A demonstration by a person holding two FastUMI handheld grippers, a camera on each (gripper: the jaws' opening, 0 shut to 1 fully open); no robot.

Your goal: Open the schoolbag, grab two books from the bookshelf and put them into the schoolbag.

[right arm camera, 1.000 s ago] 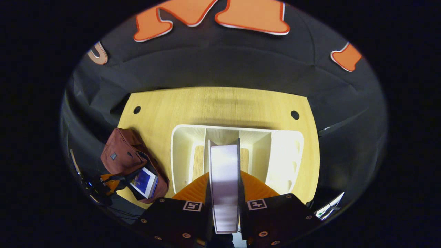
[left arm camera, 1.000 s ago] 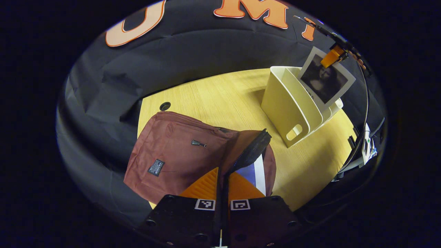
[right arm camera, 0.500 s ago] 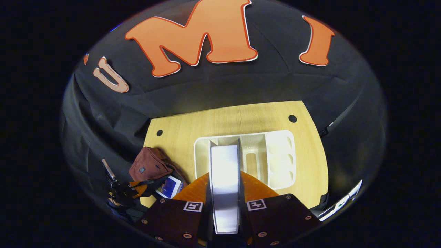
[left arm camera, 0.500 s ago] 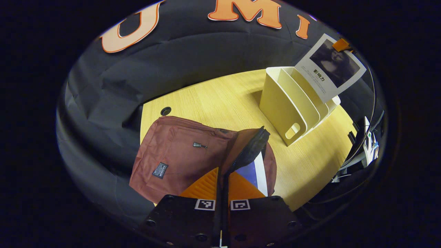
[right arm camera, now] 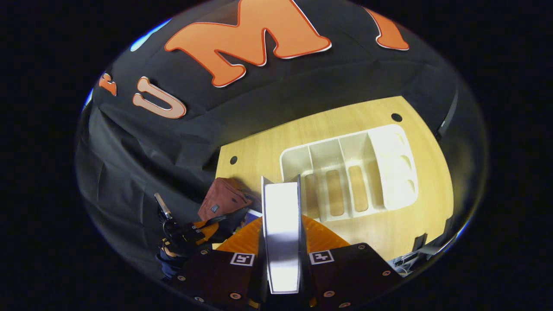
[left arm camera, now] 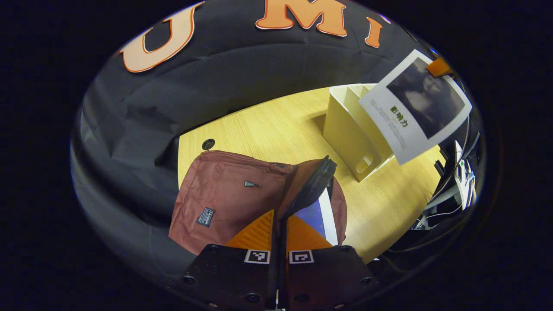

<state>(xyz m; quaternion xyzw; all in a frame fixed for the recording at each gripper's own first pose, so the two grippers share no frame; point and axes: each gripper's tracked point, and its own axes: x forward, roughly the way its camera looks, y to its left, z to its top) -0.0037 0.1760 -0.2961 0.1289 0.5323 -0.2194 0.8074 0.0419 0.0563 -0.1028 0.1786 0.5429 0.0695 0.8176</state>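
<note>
The maroon schoolbag (left arm camera: pixel 224 190) lies on the wooden table (left arm camera: pixel 276 125) with its top open. My left gripper (left arm camera: pixel 278 216) is shut on the bag's black-lined flap (left arm camera: pixel 313 188) and holds it up. A blue book (left arm camera: pixel 317 216) lies inside the opening. My right gripper (right arm camera: pixel 281 220) is shut on a white book (right arm camera: pixel 281 233), seen edge-on between its orange fingers (right arm camera: pixel 322 235). In the left gripper view that book (left arm camera: pixel 414 103), with a dark portrait on its cover, hangs in the air in front of the cream bookshelf (left arm camera: pixel 345 129). The right gripper view has the bookshelf (right arm camera: pixel 350 172), the schoolbag (right arm camera: pixel 224 198) and the left gripper (right arm camera: pixel 185 235) below.
The table has round cable holes (left arm camera: pixel 208 144) (right arm camera: pixel 396 117) near its back corners. Cables and small devices (left arm camera: pixel 458 181) hang off the table's right edge. Black cloth walls close in the back and left sides.
My right gripper has lifted the white book up out of the bookshelf and carried it toward the bag's side. My left gripper has kept its hold on the flap.
</note>
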